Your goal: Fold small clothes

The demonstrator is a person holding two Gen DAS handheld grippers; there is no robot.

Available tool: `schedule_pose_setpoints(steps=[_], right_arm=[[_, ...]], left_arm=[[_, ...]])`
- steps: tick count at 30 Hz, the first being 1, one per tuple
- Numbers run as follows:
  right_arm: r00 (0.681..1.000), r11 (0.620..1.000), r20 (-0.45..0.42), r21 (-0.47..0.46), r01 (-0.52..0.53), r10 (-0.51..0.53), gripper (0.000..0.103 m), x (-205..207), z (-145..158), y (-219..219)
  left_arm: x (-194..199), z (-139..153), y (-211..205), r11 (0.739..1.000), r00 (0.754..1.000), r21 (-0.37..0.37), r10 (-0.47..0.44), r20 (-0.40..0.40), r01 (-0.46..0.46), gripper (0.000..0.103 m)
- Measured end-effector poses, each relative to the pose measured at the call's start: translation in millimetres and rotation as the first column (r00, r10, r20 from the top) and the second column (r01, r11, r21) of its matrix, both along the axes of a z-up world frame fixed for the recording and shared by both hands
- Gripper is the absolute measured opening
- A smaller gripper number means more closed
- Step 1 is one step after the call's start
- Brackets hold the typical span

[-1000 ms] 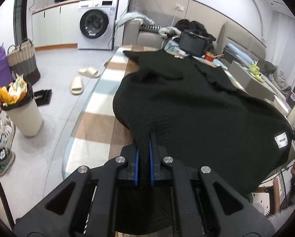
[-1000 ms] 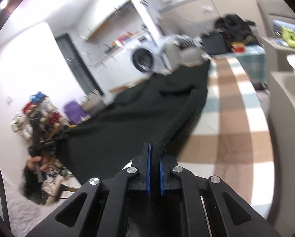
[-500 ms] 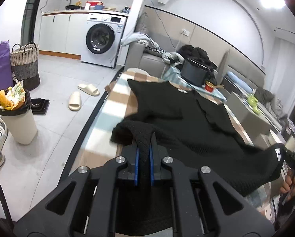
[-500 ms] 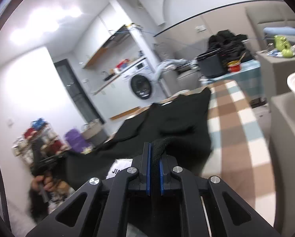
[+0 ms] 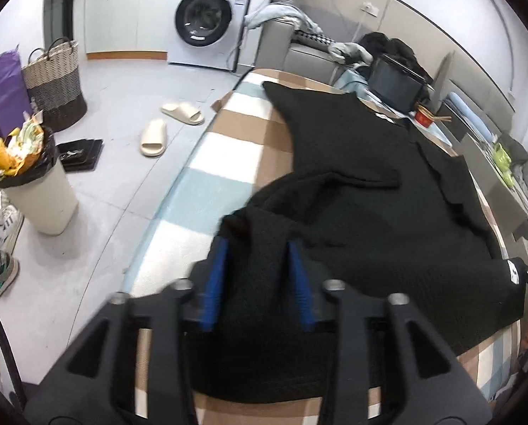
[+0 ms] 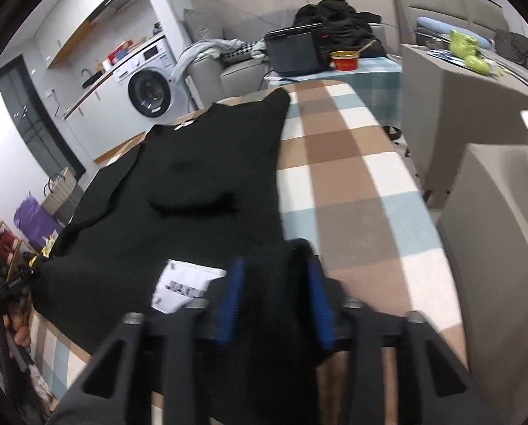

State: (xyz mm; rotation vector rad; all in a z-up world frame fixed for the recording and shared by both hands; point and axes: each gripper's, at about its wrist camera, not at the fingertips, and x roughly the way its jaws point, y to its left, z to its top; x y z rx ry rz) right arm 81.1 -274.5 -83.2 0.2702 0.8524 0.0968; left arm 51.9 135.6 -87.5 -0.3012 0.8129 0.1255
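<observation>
A black knit garment [image 5: 370, 205] lies spread on the checked table [image 5: 228, 148], its near hem folded over toward the middle. It also shows in the right wrist view [image 6: 193, 177], with a white label [image 6: 186, 283] near my fingers. My left gripper [image 5: 258, 248] is open, its blue pads either side of the garment's near left corner. My right gripper [image 6: 274, 265] is open, its blue pads either side of the near right corner. The cloth lies loose between both pairs of pads.
A bin [image 5: 34, 191], slippers [image 5: 154, 134], a woven basket [image 5: 55, 85] and a washing machine [image 5: 207, 17] stand on the floor to the left. A black box [image 6: 292, 53] and a red bowl [image 6: 345, 60] sit beyond the table's far end. Grey cabinets [image 6: 476, 113] stand to the right.
Both grippers lifted the near hem, carried it forward over the garment and lowered it. Both were shut on the cloth; now both have opened and let it go.
</observation>
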Motion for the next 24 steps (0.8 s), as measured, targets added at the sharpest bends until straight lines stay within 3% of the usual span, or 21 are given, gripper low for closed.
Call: schedule_pose_setpoints(steps=[1,3,8,12,16,17,19,24], right_arm=[[1.000,1.000,0.005,0.010,0.011,-0.011,0.056,-4,0,-6],[1.000,1.000,-0.006,0.023,0.019,-0.019,0.059,-9,-1,-15],[0.997,0.993,-0.060,0.116,-0.036,0.043,0.060,3,-14,-15],[0.995,0.994,-0.066,0.083,-0.065,0.071,0.060,17,-19,1],[0.994,0.995,-0.067,0.056,-0.084,0.088,0.053,26,-22,8],[0.994,0.995,-0.065,0.045,-0.089,0.092,0.052,28,-23,10],[0.993,0.995,-0.072,0.033,-0.096,0.098,0.043,32,-25,12],[0.987,0.990,-0.089,-0.021,-0.139,0.137,0.032,34,-28,23]], left_arm=[[-2,-1,4,1.000,1.000,0.006,0.022,0.004,-0.022,0.058],[-1,-4,13,0.999,0.999,0.014,0.046,0.006,-0.046,0.066],[23,-17,19,0.999,0.999,-0.043,0.029,-0.020,-0.030,0.067],[47,-23,6,0.999,0.999,-0.049,-0.011,-0.034,0.009,0.067],[67,-32,-7,0.999,0.998,-0.032,-0.037,-0.049,0.035,0.051],[69,-32,-8,0.999,0.998,-0.021,-0.044,-0.050,0.043,0.041],[74,-34,-13,0.997,0.996,-0.020,-0.072,-0.057,0.071,0.030],[70,-33,-24,0.994,0.992,0.028,-0.101,-0.069,0.103,0.022]])
